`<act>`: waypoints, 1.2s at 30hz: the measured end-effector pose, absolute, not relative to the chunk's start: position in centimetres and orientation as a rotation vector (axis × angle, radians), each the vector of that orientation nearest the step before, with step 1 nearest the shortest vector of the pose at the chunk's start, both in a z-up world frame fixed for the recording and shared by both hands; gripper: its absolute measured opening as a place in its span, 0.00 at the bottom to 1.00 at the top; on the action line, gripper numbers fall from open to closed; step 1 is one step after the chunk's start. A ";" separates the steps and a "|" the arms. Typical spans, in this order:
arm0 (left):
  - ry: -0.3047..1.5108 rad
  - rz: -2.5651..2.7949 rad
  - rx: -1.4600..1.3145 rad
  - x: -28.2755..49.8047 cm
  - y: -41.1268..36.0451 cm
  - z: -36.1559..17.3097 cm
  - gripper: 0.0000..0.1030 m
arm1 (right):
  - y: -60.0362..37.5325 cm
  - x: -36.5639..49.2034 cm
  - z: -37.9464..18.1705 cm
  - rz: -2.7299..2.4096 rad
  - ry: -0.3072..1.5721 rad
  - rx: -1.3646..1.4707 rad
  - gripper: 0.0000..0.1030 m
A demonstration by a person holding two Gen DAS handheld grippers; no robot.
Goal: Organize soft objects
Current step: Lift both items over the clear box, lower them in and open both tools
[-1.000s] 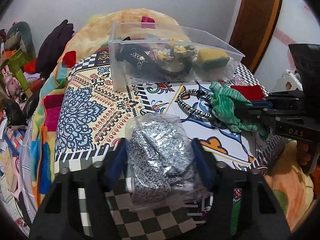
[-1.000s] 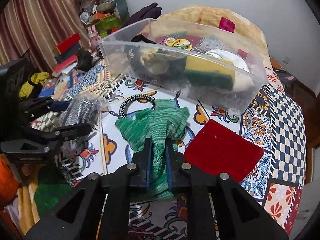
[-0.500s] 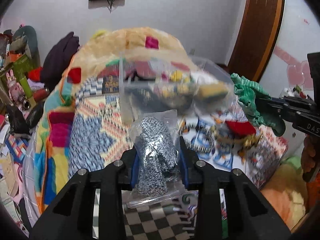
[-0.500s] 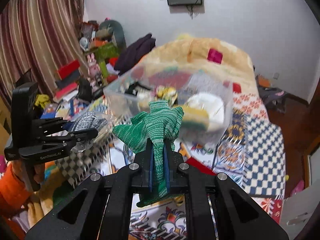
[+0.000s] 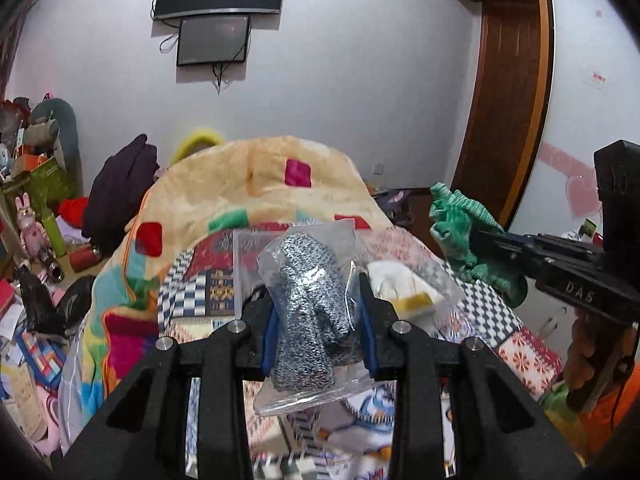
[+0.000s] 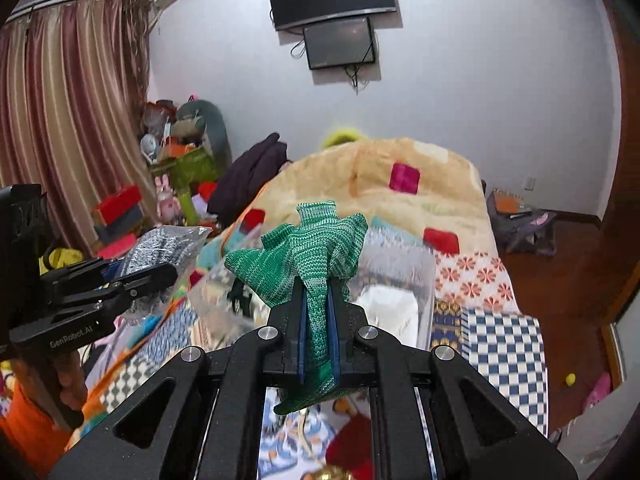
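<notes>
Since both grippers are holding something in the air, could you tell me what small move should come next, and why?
Probably carry both forward and lower them over the clear bin. The left gripper is shut on the bagged grey knit and the right gripper on the green knit cloth, both lifted, with the bin just ahead and below them.

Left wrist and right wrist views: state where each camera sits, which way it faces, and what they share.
Left wrist: on the left gripper, facing along its fingers over the bed to the wall; it grips a bagged grey knit; right gripper at right.
Right wrist: on the right gripper, facing likewise; it grips a green knit cloth; left gripper at left.
Shared: the clear bin, both cloths.
</notes>
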State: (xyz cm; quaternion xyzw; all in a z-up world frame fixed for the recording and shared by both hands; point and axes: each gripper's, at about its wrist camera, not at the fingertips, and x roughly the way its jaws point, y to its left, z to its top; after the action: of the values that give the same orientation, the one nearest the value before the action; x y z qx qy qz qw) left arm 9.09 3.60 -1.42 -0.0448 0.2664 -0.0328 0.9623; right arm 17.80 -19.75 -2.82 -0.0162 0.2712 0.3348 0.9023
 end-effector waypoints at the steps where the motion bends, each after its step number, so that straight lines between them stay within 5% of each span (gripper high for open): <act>1: 0.536 -0.065 -0.086 9.5 3.6 -1.3 0.32 | -19.5 18.1 -2.7 0.689 0.555 -0.035 0.08; 27: 0.737 -0.077 -0.077 19.1 3.2 -9.3 0.32 | -15.3 22.7 -9.4 0.641 0.717 -0.154 0.09; 30: 0.743 -0.077 -0.071 19.2 2.8 -9.3 0.39 | -15.1 22.7 -9.4 0.642 0.725 -0.165 0.16; 32: 0.733 -0.072 -0.072 18.9 2.8 -9.0 0.53 | -15.1 22.7 -9.4 0.642 0.726 -0.168 0.26; 34: 0.713 -0.063 -0.065 18.4 2.8 -8.6 0.57 | -15.3 22.5 -9.2 0.638 0.717 -0.170 0.42; 36: 0.700 -0.063 -0.057 18.0 2.7 -8.1 0.58 | -15.4 22.3 -8.9 0.639 0.704 -0.171 0.47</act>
State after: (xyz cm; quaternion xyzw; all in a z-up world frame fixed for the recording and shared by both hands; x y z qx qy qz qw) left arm 17.96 2.70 -8.07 -0.0277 0.3430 -0.0306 0.9384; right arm 22.34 -15.39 -8.90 -0.0821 0.3384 0.3070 0.8857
